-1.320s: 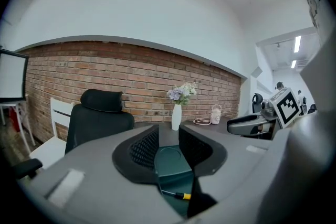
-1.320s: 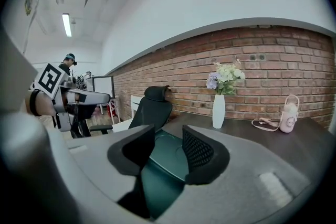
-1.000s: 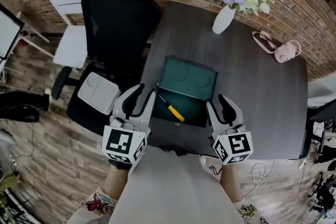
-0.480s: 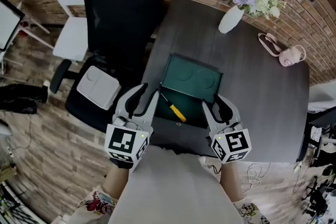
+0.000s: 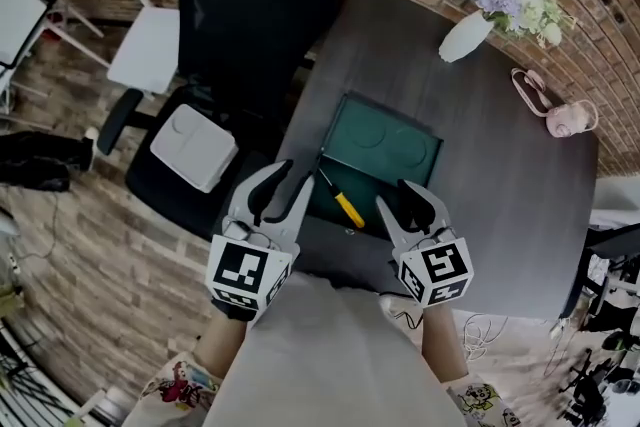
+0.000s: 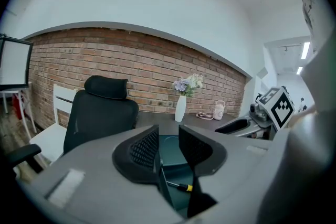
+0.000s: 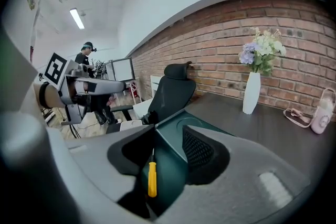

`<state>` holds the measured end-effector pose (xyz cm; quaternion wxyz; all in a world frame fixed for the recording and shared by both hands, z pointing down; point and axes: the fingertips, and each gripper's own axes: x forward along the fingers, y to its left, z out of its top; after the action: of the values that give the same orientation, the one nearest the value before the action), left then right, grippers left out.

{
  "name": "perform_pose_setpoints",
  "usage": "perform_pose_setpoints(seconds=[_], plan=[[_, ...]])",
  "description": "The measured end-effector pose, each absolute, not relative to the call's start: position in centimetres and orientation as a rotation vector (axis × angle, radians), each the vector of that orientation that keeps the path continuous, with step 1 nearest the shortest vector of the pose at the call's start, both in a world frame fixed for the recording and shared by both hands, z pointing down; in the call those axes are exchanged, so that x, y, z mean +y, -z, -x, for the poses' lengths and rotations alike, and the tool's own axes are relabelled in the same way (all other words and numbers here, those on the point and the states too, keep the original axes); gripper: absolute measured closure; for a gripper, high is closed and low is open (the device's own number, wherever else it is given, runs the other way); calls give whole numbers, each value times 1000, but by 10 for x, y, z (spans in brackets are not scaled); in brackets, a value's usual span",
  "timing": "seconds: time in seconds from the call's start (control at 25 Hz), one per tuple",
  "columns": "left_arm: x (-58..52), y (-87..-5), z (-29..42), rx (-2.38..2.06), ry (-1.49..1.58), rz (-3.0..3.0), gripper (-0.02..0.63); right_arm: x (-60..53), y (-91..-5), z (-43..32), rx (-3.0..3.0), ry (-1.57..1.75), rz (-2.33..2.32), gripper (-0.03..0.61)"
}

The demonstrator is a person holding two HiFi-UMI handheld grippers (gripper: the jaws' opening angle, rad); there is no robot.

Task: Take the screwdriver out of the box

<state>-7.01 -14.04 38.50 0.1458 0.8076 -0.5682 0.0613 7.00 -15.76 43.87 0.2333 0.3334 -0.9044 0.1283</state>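
Note:
An open green box (image 5: 388, 147) sits on the dark table (image 5: 500, 175). A screwdriver (image 5: 346, 206) with a yellow handle lies inside, near the box's front left corner. My left gripper (image 5: 297, 177) hovers at that corner, open and holding nothing. The right gripper (image 5: 393, 193) hangs over the box's front edge, also open and holding nothing. In the left gripper view the screwdriver (image 6: 182, 186) shows low between the jaws of the left gripper (image 6: 168, 138). The right gripper view has the yellow handle (image 7: 152, 179) below the right gripper (image 7: 169, 140), with the box (image 7: 174, 119) beyond.
A black office chair (image 5: 245, 20) stands at the table's left, with a white pad (image 5: 193, 147) on its seat. A white vase of flowers (image 5: 468, 37) and a pink object (image 5: 562, 121) sit at the table's far side. A white chair (image 5: 148, 50) stands further left.
Both grippers have drawn a little closer to each other and to the box's front edge. The screwdriver still lies in the box.

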Motion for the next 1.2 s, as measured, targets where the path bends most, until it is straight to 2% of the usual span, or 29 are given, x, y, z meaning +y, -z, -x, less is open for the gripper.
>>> perform_pose_setpoints(seconds=[1.2], plan=[[-122, -421, 60, -1515, -215, -2337, 494, -122, -563, -13, -2212, -500, -409, 407]])
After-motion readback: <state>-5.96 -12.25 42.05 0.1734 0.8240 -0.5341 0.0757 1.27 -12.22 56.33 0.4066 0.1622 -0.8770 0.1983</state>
